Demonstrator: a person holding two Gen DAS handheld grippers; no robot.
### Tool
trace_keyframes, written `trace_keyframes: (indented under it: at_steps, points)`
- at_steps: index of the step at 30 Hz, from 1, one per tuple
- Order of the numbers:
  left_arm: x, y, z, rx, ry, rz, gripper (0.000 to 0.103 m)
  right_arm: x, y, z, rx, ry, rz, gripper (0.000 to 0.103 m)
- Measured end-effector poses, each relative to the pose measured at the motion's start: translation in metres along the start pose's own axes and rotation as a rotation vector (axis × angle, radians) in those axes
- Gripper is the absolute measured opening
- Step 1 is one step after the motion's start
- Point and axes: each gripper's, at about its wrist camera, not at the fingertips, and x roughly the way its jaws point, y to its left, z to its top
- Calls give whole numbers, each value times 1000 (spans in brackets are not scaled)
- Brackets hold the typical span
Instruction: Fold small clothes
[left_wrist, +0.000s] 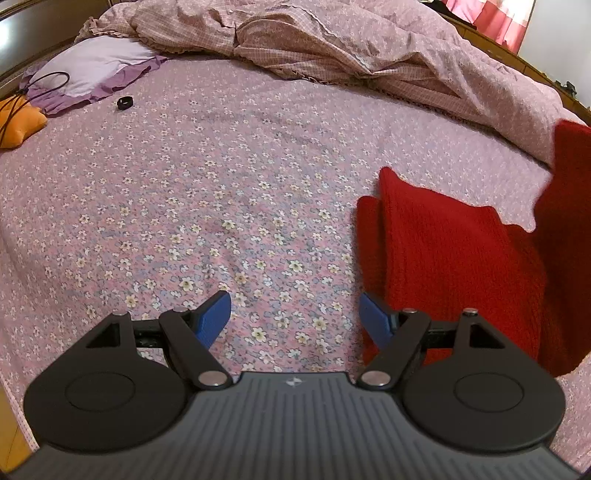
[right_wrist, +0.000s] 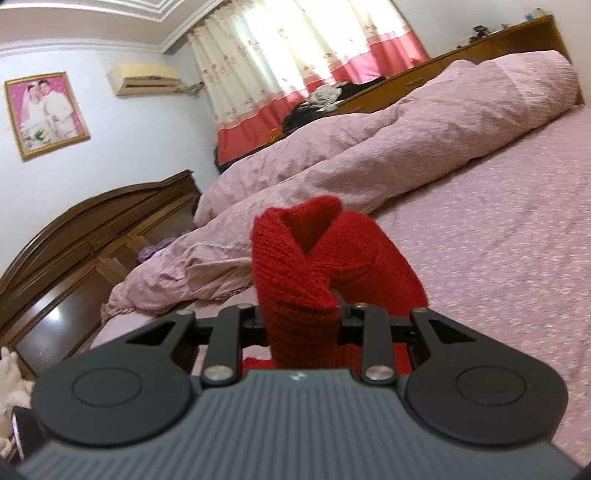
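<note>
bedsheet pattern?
Pink bedsheet with small white flowers; clearest in the left wrist view.

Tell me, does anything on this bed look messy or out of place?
Yes. The pink quilt is bunched up along the far side rather than spread flat. A small black object lies loose on the floral sheet near the purple pillow, and an orange cushion has a black cable draped over it.

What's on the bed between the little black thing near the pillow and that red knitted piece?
Only bare flowered bedsheet lies between the small black object and the red knit garment, as the left wrist view shows.
</note>
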Motion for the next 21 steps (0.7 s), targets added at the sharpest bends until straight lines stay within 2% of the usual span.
trace_keyframes:
  at_steps: [7,12,17,21]
  points:
    - [1,18,-3,-33,-1,8,80,23,36,-20,-43,51,49,31]
    - [6,33,-6,-64,7,8,80,46,67,-54,-137,145,71,31]
    - [7,48,-9,-82,12,12,80,58,84,-87,-220,201,66,30]
    - [11,62,-10,-110,21,19,80,62,88,-97,-252,212,62,30]
